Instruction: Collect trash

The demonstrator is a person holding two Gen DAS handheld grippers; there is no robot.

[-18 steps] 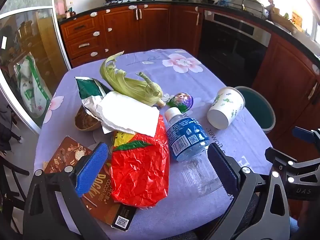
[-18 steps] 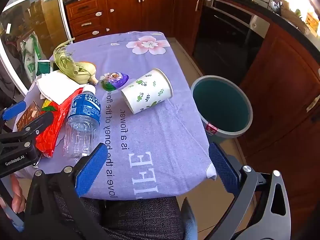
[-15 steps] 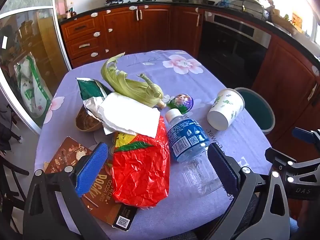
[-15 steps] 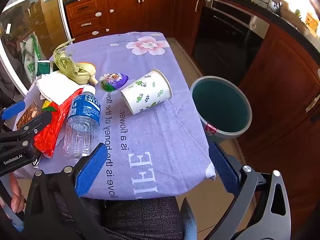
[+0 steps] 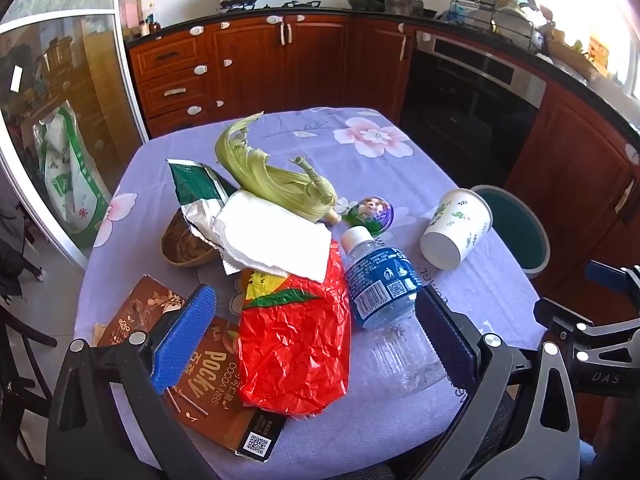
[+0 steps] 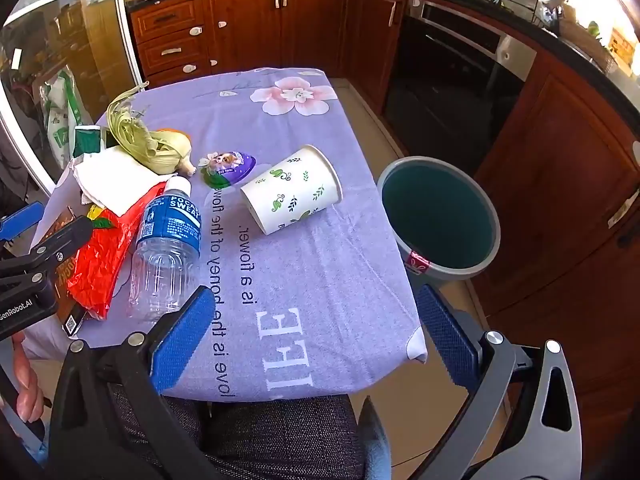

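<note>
**Two grippers poised over a littered kitchen table**

We hold our left gripper (image 5: 316, 332) with its blue-padded fingers (image 5: 184, 338) spread wide apart, gripping nothing, above the near end of a table draped in a lilac flowered cloth (image 5: 372, 164). Between and just beyond those fingers lie a crumpled red wrapper (image 5: 296, 344) and a clear plastic bottle (image 5: 380, 292) with a blue label, on its side, cap pointing away from us. The wrapper overlaps a brown Pocky box (image 5: 200, 376) at the left. A white napkin (image 5: 272, 236) rests on the wrapper's far end, with a green foil packet (image 5: 192, 188) and a pale green corn husk (image 5: 276, 184) behind it and a brown bowl-shaped shell (image 5: 180, 242) to the left. A small purple-and-green capsule (image 5: 370, 210) sits just beyond the bottle cap.

Our right gripper (image 6: 312, 332) is likewise open, its blue fingers (image 6: 180, 340) set wide with nothing between them, hovering over the table's near right edge. Ahead of it a paper cup (image 6: 292, 188) printed with green leaves lies on its side, apart from the bottle and near the capsule. On the floor beside the table's right edge stands a round grey bin (image 6: 492, 216) with a green interior, in front of the dark red cabinets (image 6: 560, 152).
</note>
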